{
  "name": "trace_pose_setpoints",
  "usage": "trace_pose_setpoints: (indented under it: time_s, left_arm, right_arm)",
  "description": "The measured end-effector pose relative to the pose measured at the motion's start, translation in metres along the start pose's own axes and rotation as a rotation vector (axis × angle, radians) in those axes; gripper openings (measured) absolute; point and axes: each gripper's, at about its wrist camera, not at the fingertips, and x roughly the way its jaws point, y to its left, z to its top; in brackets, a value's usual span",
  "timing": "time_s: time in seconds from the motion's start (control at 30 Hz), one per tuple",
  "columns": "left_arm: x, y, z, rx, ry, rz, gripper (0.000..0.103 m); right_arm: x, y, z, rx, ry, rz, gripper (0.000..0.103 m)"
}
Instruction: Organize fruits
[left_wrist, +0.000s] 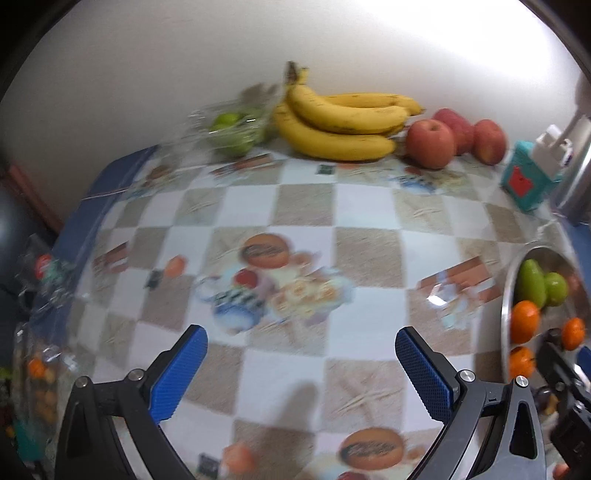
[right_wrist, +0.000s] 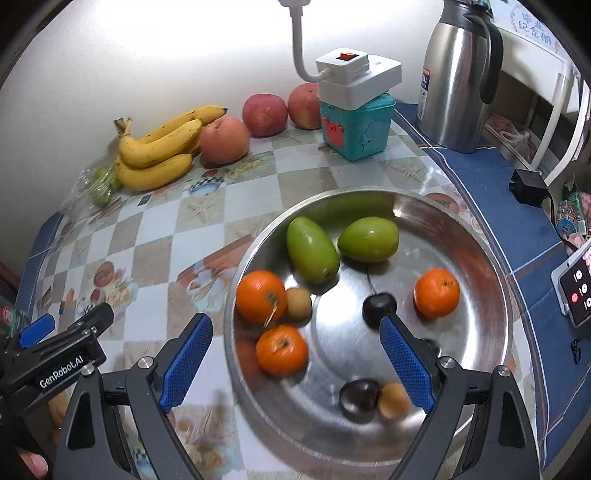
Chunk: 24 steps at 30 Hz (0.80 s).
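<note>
a: where does the fruit lie?

b: most of it sits in the steel bowl (right_wrist: 491, 266): two green fruits (right_wrist: 312, 249) side by side at the far part, three oranges (right_wrist: 260, 295), two dark plums (right_wrist: 360, 400) and two small brown fruits (right_wrist: 299, 302). one brown fruit touches the left orange; the other lies just beside the near plum.

a: and outside the bowl?

b: a bunch of bananas (left_wrist: 340, 125) rests against the wall on the checked tablecloth (left_wrist: 306, 206), with three red apples (left_wrist: 430, 144) to its right and a clear bag of green fruit (left_wrist: 231, 129) to its left.

a: the left gripper (left_wrist: 301, 373)?

b: its blue fingers (left_wrist: 179, 373) stand spread wide over bare cloth, nothing between them.

a: the right gripper (right_wrist: 295, 363)?

b: also spread wide and empty-handed, it hangs over the bowl's near rim, one finger outside the rim and the other over the inside. no pad touches any fruit.

a: anything else nearby?

b: a teal box (right_wrist: 356, 125) with a white switch unit (right_wrist: 358, 79) on top, and a steel flask (right_wrist: 456, 77) farther right.
</note>
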Motion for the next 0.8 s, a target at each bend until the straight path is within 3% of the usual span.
trace_pose_setpoints:
  time_s: [0.13,0.8]
  left_arm:
    - [-0.008,0.007,-0.015,0.015,-0.007,0.104,0.103]
    - [-0.046,0.018,-0.068,0.059,0.002,0.131,0.103]
  right_arm:
    - [-0.01,0.005,-0.013,-0.012,0.001,0.02,0.092]
    - [-0.036,0.001,-0.065,-0.001,0.027,0.04,0.092]
